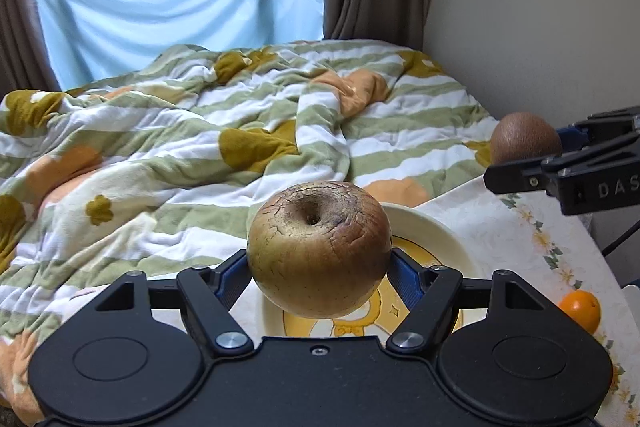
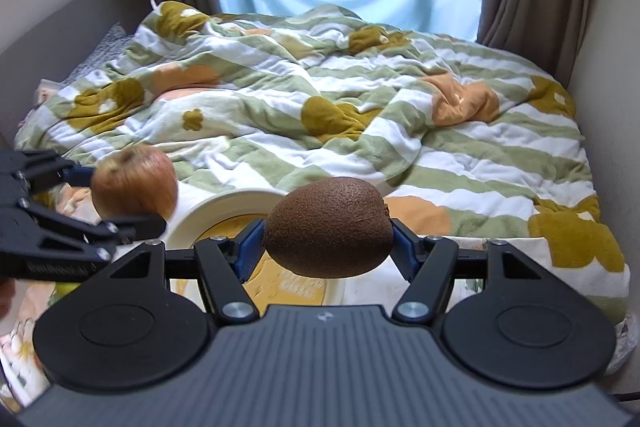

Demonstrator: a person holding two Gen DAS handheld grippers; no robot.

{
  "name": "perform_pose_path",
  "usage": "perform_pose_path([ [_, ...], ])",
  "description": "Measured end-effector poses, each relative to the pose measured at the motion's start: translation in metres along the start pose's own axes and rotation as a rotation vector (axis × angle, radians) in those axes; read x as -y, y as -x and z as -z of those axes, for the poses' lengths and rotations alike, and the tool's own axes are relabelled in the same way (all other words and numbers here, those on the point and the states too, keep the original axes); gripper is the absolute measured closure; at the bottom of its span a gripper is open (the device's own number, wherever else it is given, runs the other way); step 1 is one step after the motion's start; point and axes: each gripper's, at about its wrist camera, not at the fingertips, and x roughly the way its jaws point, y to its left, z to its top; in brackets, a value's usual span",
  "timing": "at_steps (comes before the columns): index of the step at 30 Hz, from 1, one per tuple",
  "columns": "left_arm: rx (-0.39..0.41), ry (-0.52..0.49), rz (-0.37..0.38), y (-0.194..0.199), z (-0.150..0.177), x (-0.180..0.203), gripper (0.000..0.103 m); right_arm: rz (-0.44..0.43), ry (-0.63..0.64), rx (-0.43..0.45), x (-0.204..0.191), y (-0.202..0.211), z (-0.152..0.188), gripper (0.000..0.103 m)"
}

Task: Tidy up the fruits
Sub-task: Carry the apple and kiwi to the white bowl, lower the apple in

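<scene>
Apple (image 1: 319, 249) is pinched in left gripper (image 1: 320, 273), held in the air above the plate (image 1: 436, 233). Kiwi (image 2: 329, 225) is pinched in right gripper (image 2: 329, 247), also held above the plate, right of the apple. Nothing is seen lying on the plate yet. An orange (image 1: 580, 310) is left on the worktop (image 1: 520, 227) beside the plate. Progress is judged early: two fruits lifted, none placed, orange untouched
</scene>
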Motion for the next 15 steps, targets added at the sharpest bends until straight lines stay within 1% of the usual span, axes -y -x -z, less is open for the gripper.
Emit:
perform_pose_path([
  [2, -0.015, -0.027, -0.002, -0.016, -0.001, 0.003, 0.026, 0.005, -0.010, -0.009, 0.006, -0.011, -0.004, 0.023],
  [7, -0.048, -0.065, 0.022, -0.048, 0.000, 0.008, 0.026, 0.021, -0.031, -0.035, 0.014, -0.032, -0.004, 0.023],
  [12, -0.056, -0.117, 0.022, -0.066, 0.002, 0.017, 0.026, 0.035, -0.049, -0.061, 0.022, -0.043, -0.002, 0.023],
  [15, -0.060, -0.125, 0.025, -0.073, 0.004, 0.018, 0.026, 0.041, -0.054, -0.067, 0.025, -0.045, 0.000, 0.023],
])
